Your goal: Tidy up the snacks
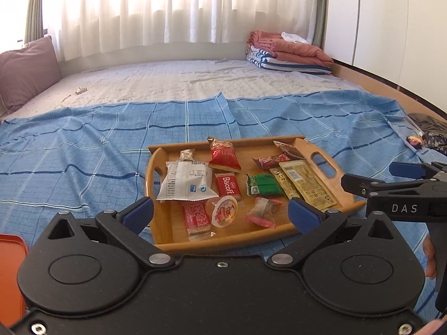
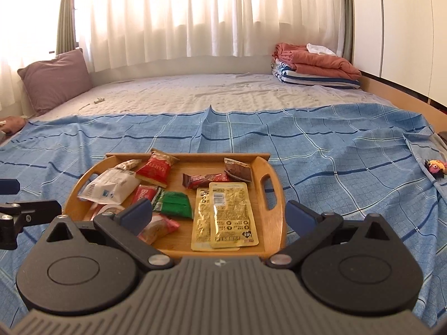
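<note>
A wooden tray (image 1: 150, 174) (image 2: 268, 171) lies on a blue checked cloth and holds several snacks. Among them are a white packet (image 1: 187, 181), a red bag (image 1: 225, 156), a Biscoff biscuit (image 1: 227, 185), a green pack (image 1: 264, 185) (image 2: 176, 203), gold sachets (image 1: 307, 184) (image 2: 229, 215), a jelly cup (image 1: 225, 210) and a pink sweet (image 1: 264, 213). My left gripper (image 1: 220, 213) hovers open over the tray's near edge, nothing between its fingers. My right gripper (image 2: 219, 215) (image 1: 367, 173) is open too, empty, at the tray's right end.
The blue cloth (image 2: 335, 153) covers the near half of a bed. A mauve pillow (image 2: 56, 81) sits far left, folded blankets (image 2: 315, 64) far right. An orange lid (image 1: 11, 273) is at my lower left. Dark clothing (image 1: 430, 131) lies at the right edge.
</note>
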### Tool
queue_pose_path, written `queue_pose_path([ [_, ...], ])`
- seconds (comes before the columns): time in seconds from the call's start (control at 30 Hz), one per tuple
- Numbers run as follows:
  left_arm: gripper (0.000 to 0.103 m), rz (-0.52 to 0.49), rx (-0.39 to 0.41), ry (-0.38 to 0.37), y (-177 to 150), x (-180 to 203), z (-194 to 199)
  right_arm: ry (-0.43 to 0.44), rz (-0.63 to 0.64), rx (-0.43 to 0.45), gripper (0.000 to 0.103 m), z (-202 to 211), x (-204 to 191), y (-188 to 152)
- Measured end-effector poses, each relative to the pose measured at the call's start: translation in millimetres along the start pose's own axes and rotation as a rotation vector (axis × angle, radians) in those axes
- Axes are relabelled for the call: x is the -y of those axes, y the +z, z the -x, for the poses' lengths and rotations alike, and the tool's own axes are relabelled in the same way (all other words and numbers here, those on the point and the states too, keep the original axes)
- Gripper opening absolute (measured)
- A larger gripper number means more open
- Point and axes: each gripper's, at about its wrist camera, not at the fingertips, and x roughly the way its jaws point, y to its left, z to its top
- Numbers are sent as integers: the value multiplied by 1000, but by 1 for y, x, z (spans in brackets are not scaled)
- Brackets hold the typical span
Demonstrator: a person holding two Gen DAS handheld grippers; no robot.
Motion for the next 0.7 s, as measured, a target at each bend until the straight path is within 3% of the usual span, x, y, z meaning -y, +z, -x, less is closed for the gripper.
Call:
queue_pose_path([
  [0.2, 103, 27, 75, -19, -12, 6, 54, -24, 29, 62, 103, 41, -10, -12],
  [0.43, 103, 84, 115, -60, -43, 4, 114, 10, 8, 113, 103, 90, -17, -33],
  [0.7, 103, 81, 102, -4, -85, -4, 129, 29, -13, 135, 103, 117, -19, -66],
])
